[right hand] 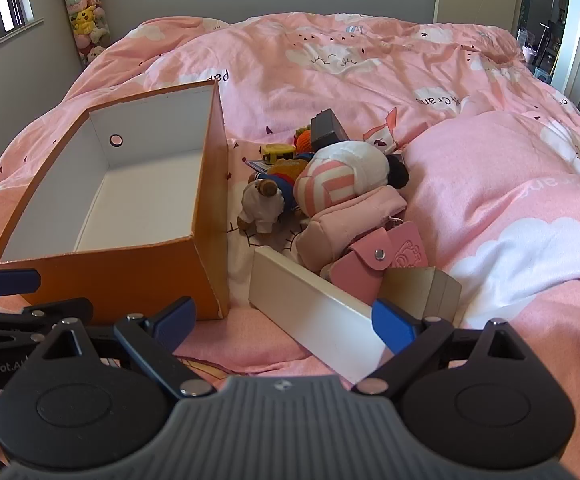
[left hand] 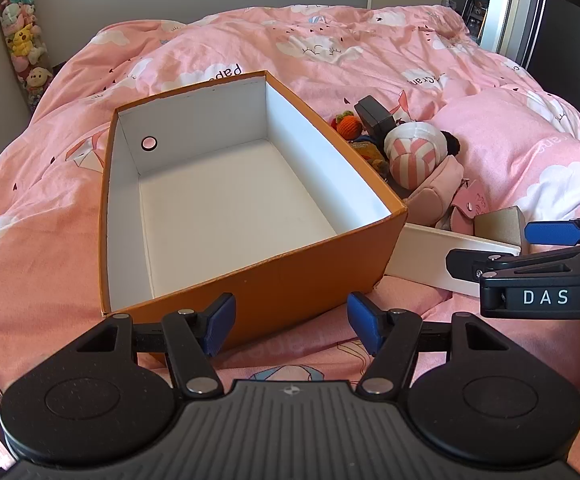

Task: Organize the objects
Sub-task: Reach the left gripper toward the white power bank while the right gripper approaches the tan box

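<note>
An orange box with a white, empty inside sits on the pink bed at the centre left of the left wrist view, and the left gripper hangs at the bottom centre with its jaws wide apart and nothing between them. In the right wrist view the right gripper also stands wide open and empty at the bottom, just before a long white box. Right of the orange box lies a pile: a striped plush, a pink pouch, a pink wallet and a small bear.
</note>
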`<state>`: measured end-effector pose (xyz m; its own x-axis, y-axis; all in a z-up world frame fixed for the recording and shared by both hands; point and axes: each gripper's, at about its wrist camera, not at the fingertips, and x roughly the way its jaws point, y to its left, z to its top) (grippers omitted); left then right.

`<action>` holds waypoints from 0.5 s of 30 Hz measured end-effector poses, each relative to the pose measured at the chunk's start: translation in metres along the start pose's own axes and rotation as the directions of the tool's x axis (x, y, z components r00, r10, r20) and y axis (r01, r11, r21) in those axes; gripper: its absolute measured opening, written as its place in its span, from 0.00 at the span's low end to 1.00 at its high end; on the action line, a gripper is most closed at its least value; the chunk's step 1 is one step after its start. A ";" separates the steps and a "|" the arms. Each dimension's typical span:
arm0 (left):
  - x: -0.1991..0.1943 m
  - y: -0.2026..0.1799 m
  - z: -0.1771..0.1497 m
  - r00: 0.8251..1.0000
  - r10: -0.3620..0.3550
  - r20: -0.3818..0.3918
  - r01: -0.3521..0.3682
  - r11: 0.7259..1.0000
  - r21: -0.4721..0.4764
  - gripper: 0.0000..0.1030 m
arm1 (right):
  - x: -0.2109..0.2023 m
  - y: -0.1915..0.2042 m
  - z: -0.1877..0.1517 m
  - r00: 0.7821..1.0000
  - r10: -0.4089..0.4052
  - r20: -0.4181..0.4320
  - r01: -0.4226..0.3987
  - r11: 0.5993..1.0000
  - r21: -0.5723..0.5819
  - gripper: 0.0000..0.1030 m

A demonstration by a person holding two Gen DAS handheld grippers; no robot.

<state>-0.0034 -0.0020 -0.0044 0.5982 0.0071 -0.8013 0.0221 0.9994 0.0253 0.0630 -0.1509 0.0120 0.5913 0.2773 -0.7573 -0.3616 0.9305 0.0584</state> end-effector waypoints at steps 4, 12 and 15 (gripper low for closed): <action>0.000 -0.001 -0.001 1.000 0.000 -0.001 0.000 1.000 0.001 0.74 | 0.000 0.000 0.000 1.000 0.000 -0.001 0.000 1.000 0.001 0.92; 0.000 -0.011 0.002 0.999 -0.032 -0.003 0.032 0.998 0.055 0.72 | 0.002 -0.002 0.001 1.000 -0.004 -0.012 0.004 1.000 0.003 0.90; 0.001 -0.019 0.005 0.999 -0.052 -0.011 0.052 0.993 0.107 0.67 | 0.005 -0.006 0.002 0.999 -0.009 -0.033 0.009 1.000 -0.004 0.81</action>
<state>0.0013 -0.0209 -0.0028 0.5877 -0.0442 -0.8079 0.1389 0.9892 0.0469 0.0700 -0.1549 0.0088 0.5703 0.2611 -0.7789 -0.3593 0.9319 0.0494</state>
